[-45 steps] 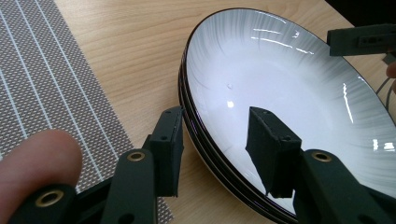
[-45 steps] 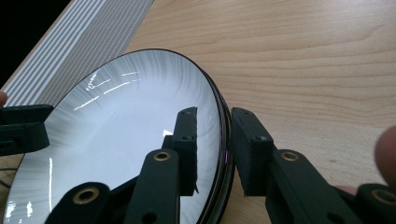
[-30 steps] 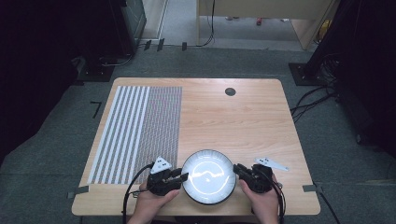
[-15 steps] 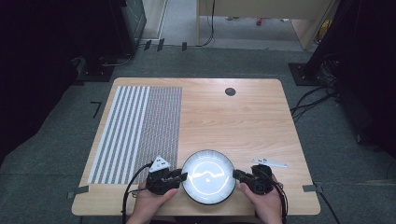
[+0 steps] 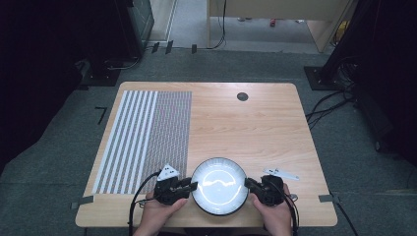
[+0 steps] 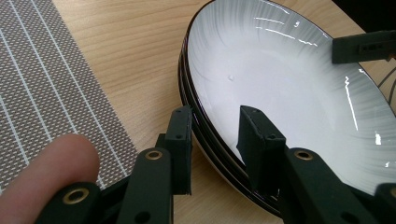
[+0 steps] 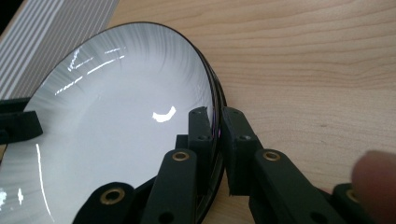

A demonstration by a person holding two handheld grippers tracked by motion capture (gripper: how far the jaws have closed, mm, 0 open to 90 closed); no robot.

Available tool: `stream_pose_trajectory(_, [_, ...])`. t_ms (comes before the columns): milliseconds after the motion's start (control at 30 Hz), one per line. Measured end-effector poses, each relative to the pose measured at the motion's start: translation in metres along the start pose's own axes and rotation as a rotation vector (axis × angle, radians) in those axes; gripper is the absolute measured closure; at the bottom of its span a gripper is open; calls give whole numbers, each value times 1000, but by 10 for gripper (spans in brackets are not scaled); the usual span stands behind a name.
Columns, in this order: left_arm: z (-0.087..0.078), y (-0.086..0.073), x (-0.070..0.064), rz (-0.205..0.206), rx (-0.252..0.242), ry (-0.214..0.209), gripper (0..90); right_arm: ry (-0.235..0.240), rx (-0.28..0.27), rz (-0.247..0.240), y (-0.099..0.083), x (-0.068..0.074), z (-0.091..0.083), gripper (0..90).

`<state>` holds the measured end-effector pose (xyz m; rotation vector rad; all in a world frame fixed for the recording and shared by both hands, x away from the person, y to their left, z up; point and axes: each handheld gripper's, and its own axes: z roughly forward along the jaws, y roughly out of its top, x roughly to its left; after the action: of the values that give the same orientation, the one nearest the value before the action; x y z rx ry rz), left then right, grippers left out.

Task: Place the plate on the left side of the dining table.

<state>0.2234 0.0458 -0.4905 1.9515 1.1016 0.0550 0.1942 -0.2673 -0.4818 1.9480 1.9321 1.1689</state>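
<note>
One round glossy white plate (image 5: 219, 186), dark-rimmed, lower centre; left hand-held gripper (image 6: 215, 140) apart astride its rim, right hand-held gripper (image 7: 215, 126) clamped on it.

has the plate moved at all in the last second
No. In the high view the plate sits at the same spot by the table's near edge, just right of the striped placemat, between the left gripper and right gripper.

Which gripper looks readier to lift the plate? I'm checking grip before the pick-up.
Right. The right gripper has its jaws closed tight on the plate rim. The left gripper straddles the opposite rim with its jaws wide, so it probably has to close first.
</note>
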Motion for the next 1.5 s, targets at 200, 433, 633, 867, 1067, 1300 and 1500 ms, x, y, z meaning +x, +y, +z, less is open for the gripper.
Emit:
stream_pose_trajectory(200, [2, -1, 0, 2, 2, -3, 637, 6, -56, 11, 0, -2, 1, 856])
stream_pose_trajectory(433, [4, -2, 0, 10, 6, 4, 642, 25, -101, -7, 1, -1, 3, 894])
stream_pose_trajectory(633, [5, -2, -1, 10, 3, 11, 649, 51, -114, 21, 2, -5, 6, 895])
stream_pose_trajectory(867, [4, -1, 0, -7, -2, 9, 653, 128, -110, 130, 2, -17, 6, 899])
stream_pose_trajectory(1067, [2, 0, 1, -16, -9, 2, 667, 148, -74, 91, 7, -13, 1, 900])
stream_pose_trajectory(1300, [2, 0, 3, -18, -4, -6, 662, 88, -62, 75, 13, -20, -18, 878])
stream_pose_trajectory(1500, [2, 0, 3, -21, 1, -13, 660, 155, 72, 53, 13, -21, -19, 839])
